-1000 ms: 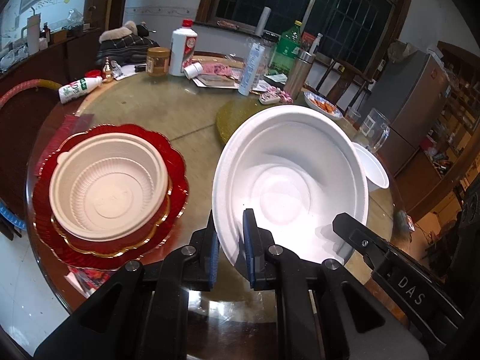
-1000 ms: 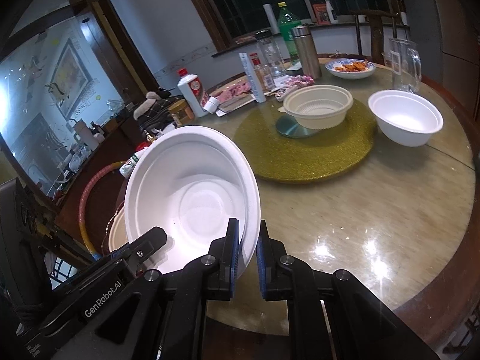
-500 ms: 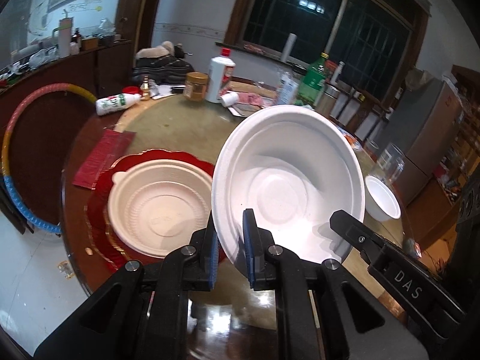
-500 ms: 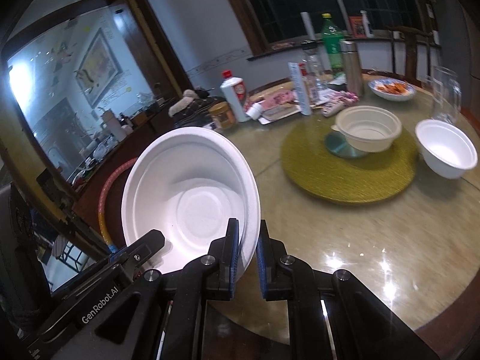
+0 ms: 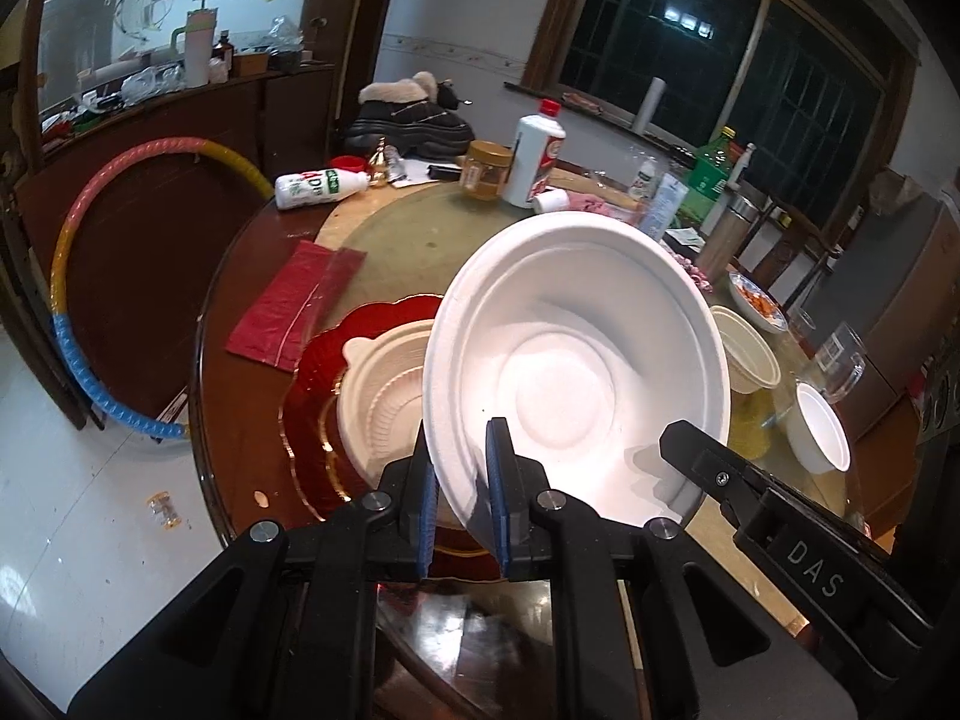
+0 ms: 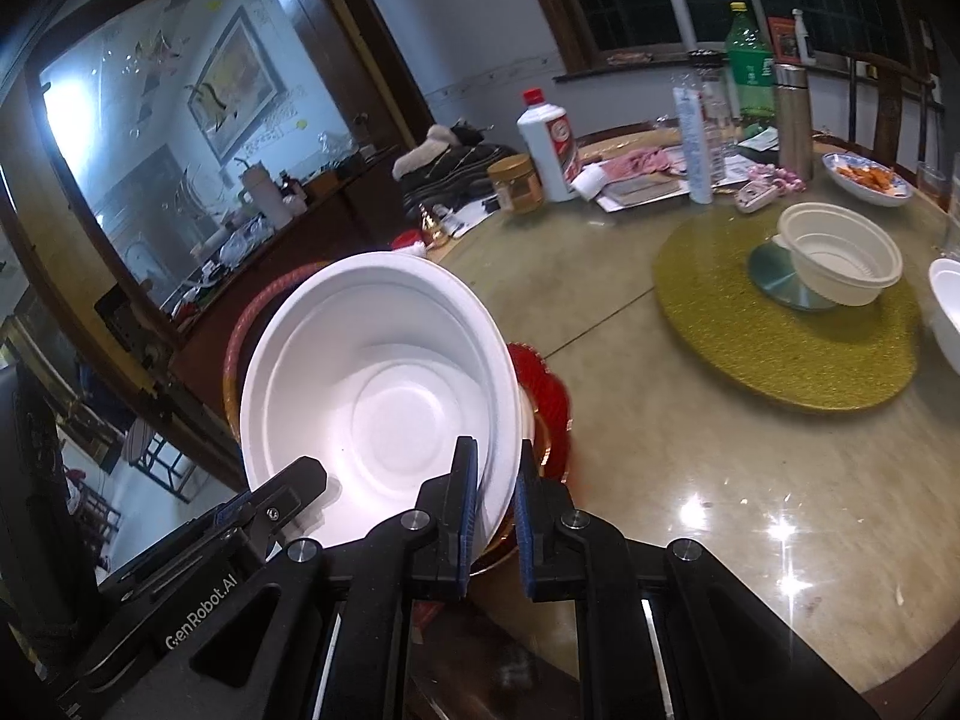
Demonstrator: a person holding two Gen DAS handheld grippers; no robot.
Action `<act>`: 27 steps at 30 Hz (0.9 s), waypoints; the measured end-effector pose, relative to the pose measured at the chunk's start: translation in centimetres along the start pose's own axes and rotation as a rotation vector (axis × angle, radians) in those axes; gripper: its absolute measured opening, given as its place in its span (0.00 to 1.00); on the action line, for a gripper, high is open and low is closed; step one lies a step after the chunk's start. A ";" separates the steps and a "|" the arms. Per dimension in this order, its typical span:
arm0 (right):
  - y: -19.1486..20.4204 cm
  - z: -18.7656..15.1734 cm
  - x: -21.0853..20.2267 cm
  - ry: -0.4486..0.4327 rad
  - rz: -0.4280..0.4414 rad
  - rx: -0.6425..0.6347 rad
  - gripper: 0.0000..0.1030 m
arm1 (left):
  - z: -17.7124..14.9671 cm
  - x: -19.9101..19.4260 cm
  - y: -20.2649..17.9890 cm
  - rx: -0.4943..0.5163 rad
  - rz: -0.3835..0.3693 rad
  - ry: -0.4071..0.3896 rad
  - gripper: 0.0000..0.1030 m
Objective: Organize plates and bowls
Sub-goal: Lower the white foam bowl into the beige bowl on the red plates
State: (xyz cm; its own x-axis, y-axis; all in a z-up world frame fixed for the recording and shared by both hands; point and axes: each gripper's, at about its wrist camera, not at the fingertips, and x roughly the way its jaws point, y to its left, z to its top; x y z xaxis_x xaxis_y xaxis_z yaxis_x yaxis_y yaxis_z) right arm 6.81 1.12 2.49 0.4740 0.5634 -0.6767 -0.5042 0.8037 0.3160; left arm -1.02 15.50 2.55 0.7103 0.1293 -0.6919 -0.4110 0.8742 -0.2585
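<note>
Both grippers, left gripper (image 5: 461, 483) and right gripper (image 6: 493, 501), clamped tight on opposite rims of white bowl (image 5: 576, 378); held tilted above beige bowl (image 5: 384, 396) on red plate (image 5: 312, 402).

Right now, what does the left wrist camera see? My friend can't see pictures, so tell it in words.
Both grippers pinch opposite rims of a big white bowl, the left gripper in front, the right gripper at the side. Behind the bowl, a beige plastic bowl sits on a red scalloped plate on a cluttered round table.
</note>
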 end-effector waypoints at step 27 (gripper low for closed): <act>1.5 0.2 5.4 0.107 -0.030 -0.020 0.11 | -0.2 3.4 3.0 -0.024 0.044 0.084 0.14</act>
State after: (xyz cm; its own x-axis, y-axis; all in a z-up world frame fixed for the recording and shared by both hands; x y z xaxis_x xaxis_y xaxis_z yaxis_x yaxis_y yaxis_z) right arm 8.76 5.37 -0.59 0.4098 0.5148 -0.7530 -0.5059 0.8152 0.2820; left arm 0.09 18.47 -0.67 0.6413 0.1273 -0.7566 -0.4554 0.8568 -0.2418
